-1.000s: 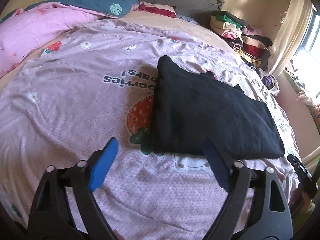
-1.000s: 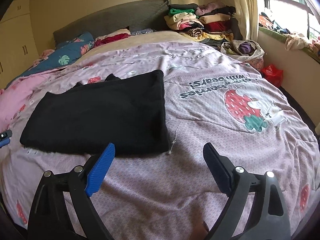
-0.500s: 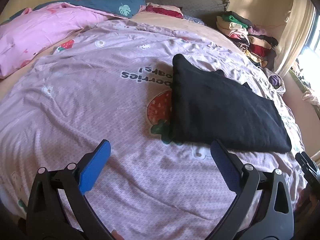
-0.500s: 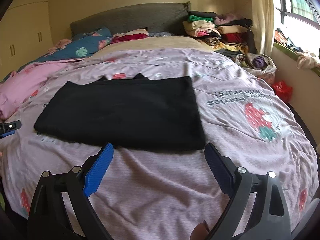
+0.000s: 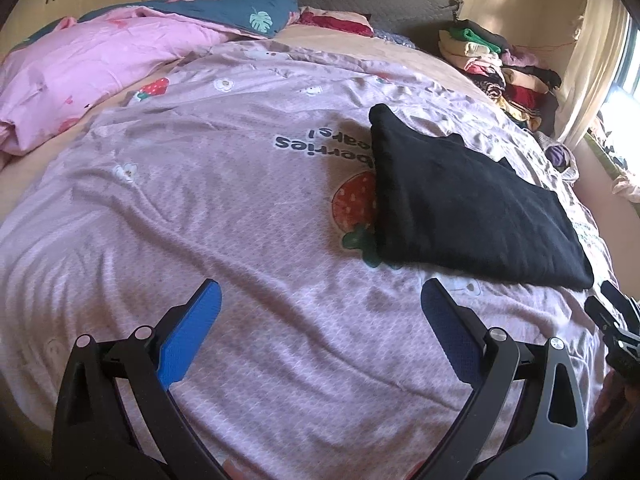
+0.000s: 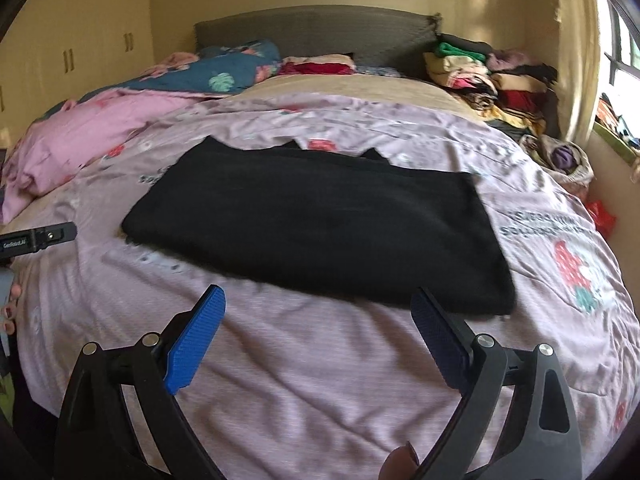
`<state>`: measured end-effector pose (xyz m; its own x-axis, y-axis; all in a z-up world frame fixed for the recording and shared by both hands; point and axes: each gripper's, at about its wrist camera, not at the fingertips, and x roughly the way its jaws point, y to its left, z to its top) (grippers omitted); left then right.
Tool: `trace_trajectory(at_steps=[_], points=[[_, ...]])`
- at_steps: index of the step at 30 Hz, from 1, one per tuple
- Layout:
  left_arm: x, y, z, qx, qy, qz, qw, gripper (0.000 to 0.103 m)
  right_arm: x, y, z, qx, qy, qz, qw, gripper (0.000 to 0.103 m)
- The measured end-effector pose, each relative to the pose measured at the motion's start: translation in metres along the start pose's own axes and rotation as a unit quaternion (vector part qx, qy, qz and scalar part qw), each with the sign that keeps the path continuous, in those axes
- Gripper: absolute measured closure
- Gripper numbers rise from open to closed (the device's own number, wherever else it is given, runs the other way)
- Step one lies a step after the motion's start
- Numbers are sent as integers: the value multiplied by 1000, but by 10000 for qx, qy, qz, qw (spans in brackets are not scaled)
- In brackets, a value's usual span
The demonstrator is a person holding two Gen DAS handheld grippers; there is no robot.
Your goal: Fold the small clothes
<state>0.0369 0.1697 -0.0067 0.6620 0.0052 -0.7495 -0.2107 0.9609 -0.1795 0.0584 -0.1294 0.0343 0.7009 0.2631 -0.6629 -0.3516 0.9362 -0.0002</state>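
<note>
A black garment (image 5: 460,204) (image 6: 320,232) lies folded into a flat rectangle on the lilac strawberry-print bedspread (image 5: 224,208) (image 6: 280,360). My left gripper (image 5: 320,300) hovers open over bare bedspread, left of and nearer than the garment's corner, with nothing between its blue pads. My right gripper (image 6: 318,304) also stands open, just short of the garment's near edge, its right pad close to the near right corner without touching. The right gripper's tip (image 5: 612,312) shows at the right edge of the left wrist view; the left gripper's body (image 6: 36,238) shows at the left edge of the right wrist view.
A pink quilt (image 5: 88,64) and a blue leaf-print pillow (image 5: 240,12) lie at the bed's far left. A pile of folded clothes (image 5: 492,60) (image 6: 488,72) sits at the head on the right. A grey headboard (image 6: 312,32), curtain and window stand beyond.
The left gripper has drawn back to the left, so the garment sits further right in its view. The right gripper swung left and rolled, now facing the garment's long near edge squarely.
</note>
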Motion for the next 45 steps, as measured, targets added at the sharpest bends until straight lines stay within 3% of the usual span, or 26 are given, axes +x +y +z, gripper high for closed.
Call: trace_trajectory(at_steps=[9,22,45], points=[[-12,6,-12,52,19,-55,10000,10,1,49,0,-454,40,306,9985,10],[-21,11,-27,91,75,-125,9999,10,-4,85,0,-816,44,408,9958,10],[12,20,0,-120,194,-145,9996,10,25,133,7,-1325,131,530,9897,8]])
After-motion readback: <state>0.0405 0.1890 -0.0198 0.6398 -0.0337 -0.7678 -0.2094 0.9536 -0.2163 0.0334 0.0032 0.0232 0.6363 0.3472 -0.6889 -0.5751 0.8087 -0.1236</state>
